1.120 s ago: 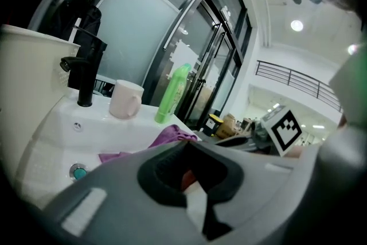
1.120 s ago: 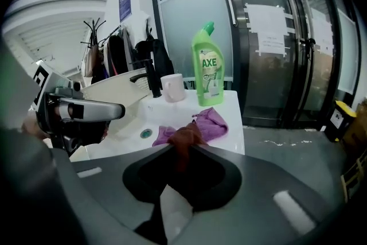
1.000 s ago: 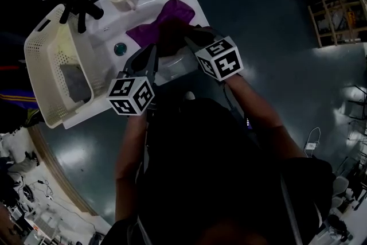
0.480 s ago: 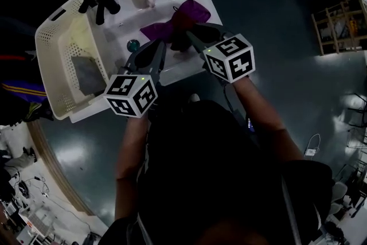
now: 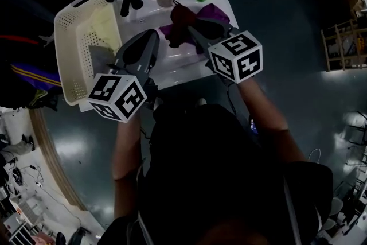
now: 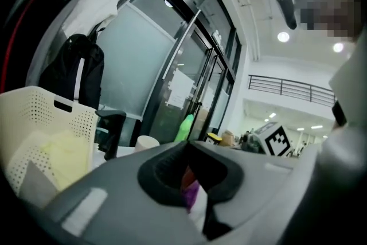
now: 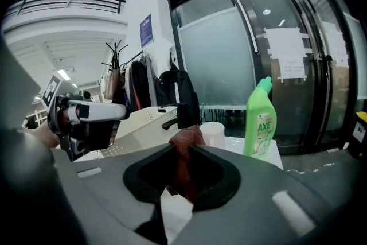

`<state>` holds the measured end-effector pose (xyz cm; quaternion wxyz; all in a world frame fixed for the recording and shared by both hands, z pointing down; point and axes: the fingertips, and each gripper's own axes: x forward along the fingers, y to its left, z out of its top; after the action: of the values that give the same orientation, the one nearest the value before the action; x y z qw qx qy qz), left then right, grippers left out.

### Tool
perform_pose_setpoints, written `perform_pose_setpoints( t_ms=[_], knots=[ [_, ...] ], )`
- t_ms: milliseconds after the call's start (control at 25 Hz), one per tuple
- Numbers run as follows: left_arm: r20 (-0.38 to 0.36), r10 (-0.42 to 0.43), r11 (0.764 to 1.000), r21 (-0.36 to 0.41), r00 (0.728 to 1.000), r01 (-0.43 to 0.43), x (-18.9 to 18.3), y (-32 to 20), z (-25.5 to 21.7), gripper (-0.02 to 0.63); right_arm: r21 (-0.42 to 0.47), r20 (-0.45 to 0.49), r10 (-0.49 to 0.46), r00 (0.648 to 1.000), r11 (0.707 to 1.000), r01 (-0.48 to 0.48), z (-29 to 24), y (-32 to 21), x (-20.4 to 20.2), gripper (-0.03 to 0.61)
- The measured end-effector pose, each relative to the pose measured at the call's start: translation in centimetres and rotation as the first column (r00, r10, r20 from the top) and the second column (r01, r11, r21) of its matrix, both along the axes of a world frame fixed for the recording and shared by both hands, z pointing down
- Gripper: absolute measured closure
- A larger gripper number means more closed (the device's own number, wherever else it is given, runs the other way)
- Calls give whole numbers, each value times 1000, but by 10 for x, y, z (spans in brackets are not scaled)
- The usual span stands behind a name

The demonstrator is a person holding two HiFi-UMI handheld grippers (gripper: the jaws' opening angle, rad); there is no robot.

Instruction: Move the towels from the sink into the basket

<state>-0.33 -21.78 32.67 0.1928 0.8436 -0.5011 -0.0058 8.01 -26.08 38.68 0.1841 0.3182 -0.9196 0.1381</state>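
Head view: the right claw point(image 5: 182, 24) pinches a dark red cloth towel point(image 5: 175, 32) above the white sink point(image 5: 178, 63). A purple towel point(image 5: 213, 11) lies just behind. The left claw point(image 5: 152, 37) is beside the cream perforated plastic basket point(image 5: 70, 37), which holds a grey towel point(image 5: 101, 58).

Left gripper view: the claw point(image 6: 186, 149) is pressed together, empty.

Right gripper view: the claw point(image 7: 182, 149) clamps the red towel point(image 7: 184, 172), with a green plastic bottle point(image 7: 259, 120) beyond.
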Motion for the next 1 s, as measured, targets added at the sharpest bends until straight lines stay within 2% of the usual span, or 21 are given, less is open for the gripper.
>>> perform_pose_setpoints(
  t_ms=[160,400,1000],
  knots=[
    [29,-43,999,30,999,42,-32,2,-16,604,36,21,-36,999,999,35,-24,1,-23,506],
    [35,-122,991,54,992,120,-86,2,-31,604,102,42,-88,995,991,84,-60,1,-61,506],
    [31,-199,977,78,979,197,-189,5,-44,604,274,132,-144,981,956,104,-153,2,-148,506]
  ],
)
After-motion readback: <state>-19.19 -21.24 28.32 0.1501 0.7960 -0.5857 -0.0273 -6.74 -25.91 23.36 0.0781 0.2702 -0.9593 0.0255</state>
